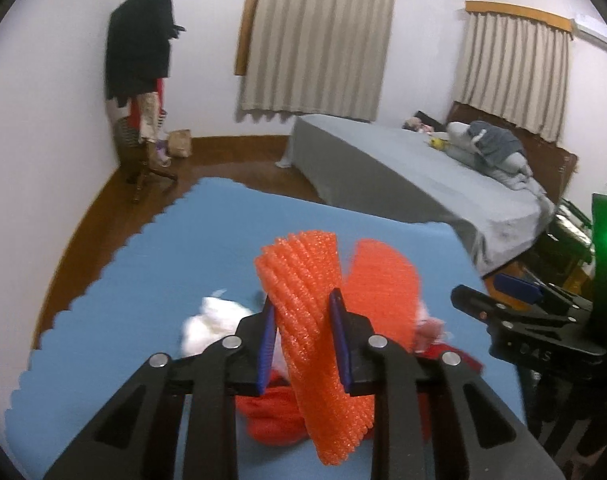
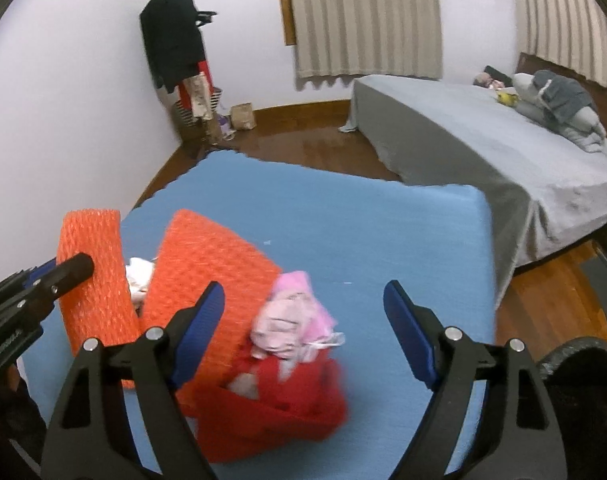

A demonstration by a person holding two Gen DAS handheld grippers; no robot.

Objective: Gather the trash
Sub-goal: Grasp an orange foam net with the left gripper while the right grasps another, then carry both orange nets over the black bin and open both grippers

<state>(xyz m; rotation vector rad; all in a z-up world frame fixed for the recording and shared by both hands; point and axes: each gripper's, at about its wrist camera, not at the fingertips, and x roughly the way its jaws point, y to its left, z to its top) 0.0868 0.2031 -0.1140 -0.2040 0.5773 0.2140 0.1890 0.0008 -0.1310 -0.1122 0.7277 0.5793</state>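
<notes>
1. Left gripper (image 1: 303,336): its blue pads (image 1: 266,350) are clamped on a strip of orange foam (image 1: 303,300), which stands upright between them, raised above the blue mat (image 1: 143,264).
2. Second foam piece (image 2: 207,256): leans just behind and to the right of the held strip; in the right wrist view it slopes down toward the red bag (image 2: 279,412), and contact between the two strips cannot be told.
3. Red bag: lies on the mat below both grippers, its mouth facing up, with pink crumpled trash (image 2: 291,320) sticking out of the top.
4. White trash (image 1: 211,320): a blurred crumpled lump on the mat, just left of the left gripper.
5. Right gripper (image 2: 303,336): fingers spread wide with nothing between them, poised above the pink trash and the bag.
6. Background: a bed (image 2: 483,152) with grey cover beside the mat, a coat stand (image 1: 143,60) in the corner, curtains (image 1: 315,40) on the far wall.
</notes>
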